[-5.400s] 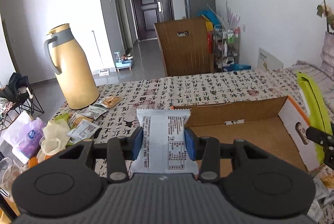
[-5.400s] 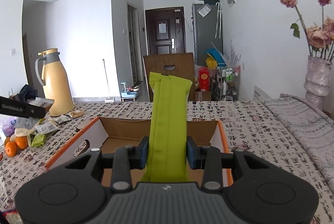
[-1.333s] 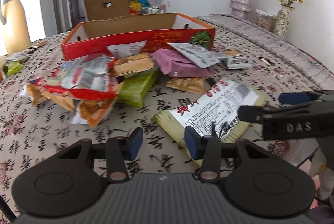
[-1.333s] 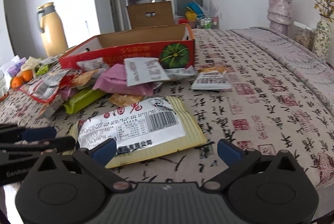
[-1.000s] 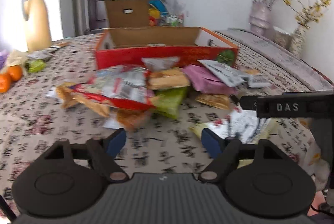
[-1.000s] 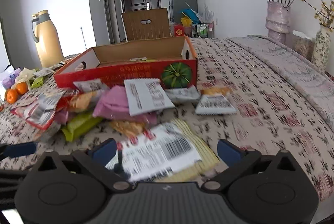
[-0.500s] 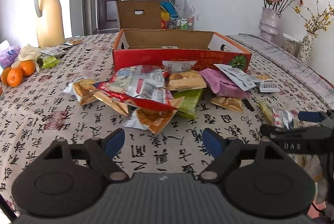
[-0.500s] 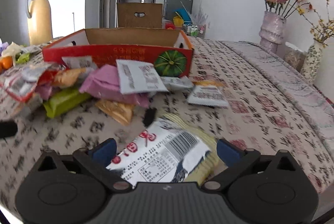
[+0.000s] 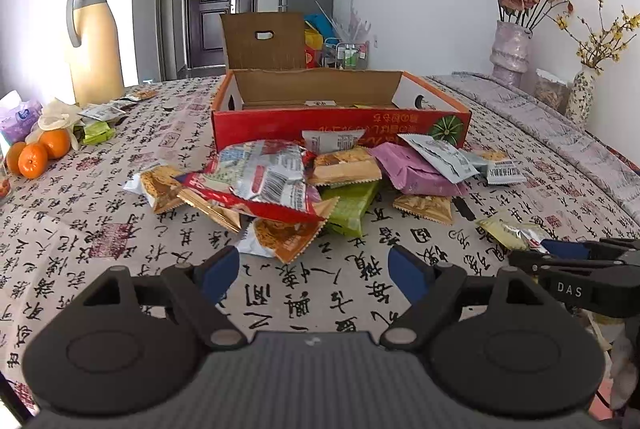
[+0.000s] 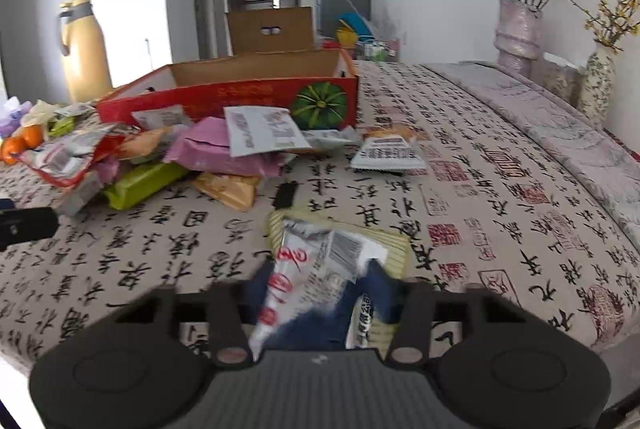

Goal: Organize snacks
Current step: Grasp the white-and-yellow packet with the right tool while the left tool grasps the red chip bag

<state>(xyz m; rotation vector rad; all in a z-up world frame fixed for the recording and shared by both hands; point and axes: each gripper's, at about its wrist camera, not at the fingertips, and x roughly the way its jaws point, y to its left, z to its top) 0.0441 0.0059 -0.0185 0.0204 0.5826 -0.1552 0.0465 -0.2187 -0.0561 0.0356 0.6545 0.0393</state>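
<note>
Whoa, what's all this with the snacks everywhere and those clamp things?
A person is tidying snack packets into the red box, using a hand-held tool in each hand. The right tool has closed on a big yellow-edged packet near the table's edge. The left tool is open and empty, facing the pile of packets in front of the box.

One red cardboard box [image 9: 340,125] is seen on the table, with one brown carton [image 9: 264,41] behind it. Roughly eleven snack packets [image 9: 260,181] are counted in the loose pile, though overlaps make this uncertain. Three oranges [image 9: 38,153] are seen at the left, one yellow thermos jug [image 9: 96,41], and two flower vases [image 9: 510,53].
</note>
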